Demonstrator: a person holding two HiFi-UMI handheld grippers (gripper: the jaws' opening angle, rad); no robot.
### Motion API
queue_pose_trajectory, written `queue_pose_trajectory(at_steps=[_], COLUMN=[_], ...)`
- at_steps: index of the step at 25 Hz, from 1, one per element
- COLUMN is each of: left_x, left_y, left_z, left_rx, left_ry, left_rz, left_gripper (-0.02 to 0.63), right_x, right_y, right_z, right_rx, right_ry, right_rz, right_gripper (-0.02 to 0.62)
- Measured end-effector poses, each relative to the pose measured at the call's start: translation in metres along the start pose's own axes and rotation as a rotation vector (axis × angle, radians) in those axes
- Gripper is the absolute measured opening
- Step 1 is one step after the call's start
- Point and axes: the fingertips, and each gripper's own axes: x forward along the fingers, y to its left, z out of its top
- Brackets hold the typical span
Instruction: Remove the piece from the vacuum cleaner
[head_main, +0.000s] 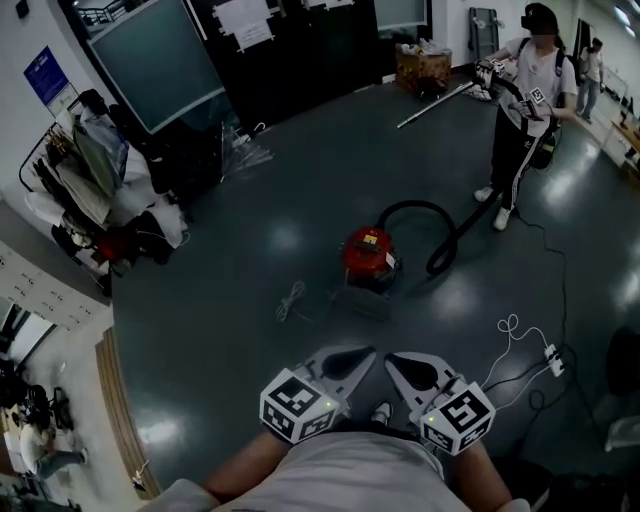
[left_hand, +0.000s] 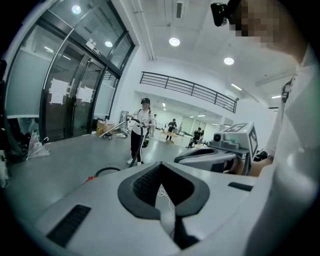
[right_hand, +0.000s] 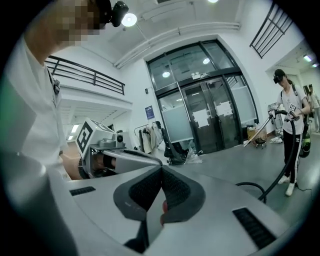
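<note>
The red vacuum cleaner (head_main: 368, 252) stands on the dark floor a few steps ahead of me. Its black hose (head_main: 440, 235) curves right, up to a person (head_main: 525, 100) who holds the far end with a long wand (head_main: 435, 105). My left gripper (head_main: 372, 351) and right gripper (head_main: 389, 358) hang side by side close to my body, well short of the vacuum. Both are shut with nothing between the jaws. The left gripper view shows the left gripper's tips (left_hand: 161, 163) meeting and the hose (left_hand: 107, 171) beyond. The right gripper (right_hand: 161, 167) also has its tips together.
A white cable (head_main: 290, 298) lies left of the vacuum. A power strip (head_main: 553, 360) with cords lies at the right. A clothes rack (head_main: 95, 170) and bags stand at the far left by glass doors (right_hand: 210, 120). A cardboard box (head_main: 422, 68) sits at the back.
</note>
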Motion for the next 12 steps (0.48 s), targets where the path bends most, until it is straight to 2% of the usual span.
queue_pose_trajectory(at_steps=[5, 12], left_x=[0.002, -0.005], left_y=[0.02, 0.056], left_z=[-0.008, -0.015], left_rx=[-0.005, -0.034], left_ry=[-0.003, 0.017], left_rz=[0.046, 0.118], left_gripper=[0.005, 0.005], right_x=[0.004, 0.028], right_y=[-0.004, -0.02], right_z=[-0.003, -0.009], right_rx=[-0.026, 0.015], right_ry=[-0.009, 0.004], right_rz=[0.041, 0.046], right_gripper=[0.015, 0.015])
